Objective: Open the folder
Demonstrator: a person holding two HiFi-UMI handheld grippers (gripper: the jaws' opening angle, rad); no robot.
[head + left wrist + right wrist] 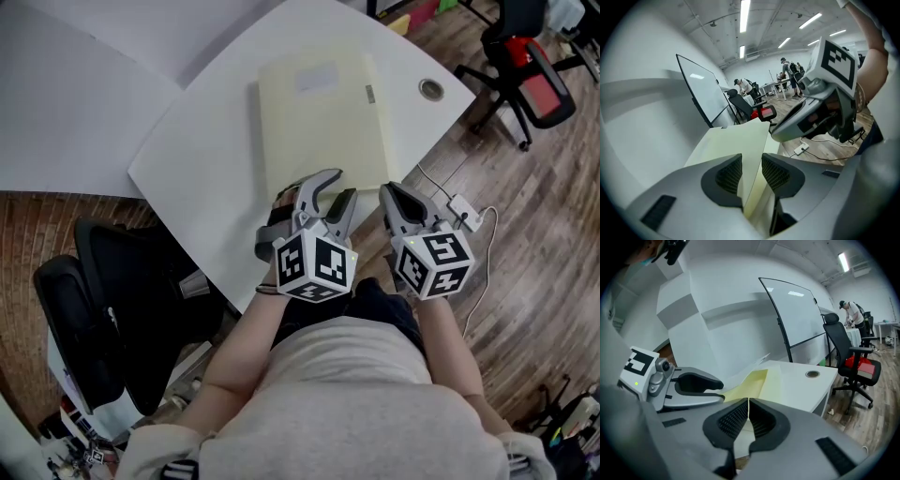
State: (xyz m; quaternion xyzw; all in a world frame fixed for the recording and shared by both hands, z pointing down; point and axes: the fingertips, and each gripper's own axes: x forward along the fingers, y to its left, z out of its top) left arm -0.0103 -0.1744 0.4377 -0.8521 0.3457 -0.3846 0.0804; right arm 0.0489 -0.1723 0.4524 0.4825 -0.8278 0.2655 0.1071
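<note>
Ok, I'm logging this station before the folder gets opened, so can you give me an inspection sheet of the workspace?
Surface: white table with a round grommet near its far right corner.
Job's things: pale yellow card folder lying on the table, its cover barely lifted at the near edge.
Clutter: nothing seen.
Grippers: left gripper has its jaws apart with the cover's edge between them, not pinched; right gripper has its jaws closed on the cover's edge.
Cables: white cable and adapter on the wood floor.
Surroundings: black office chair at left, black-and-red office chair at far right.
</note>
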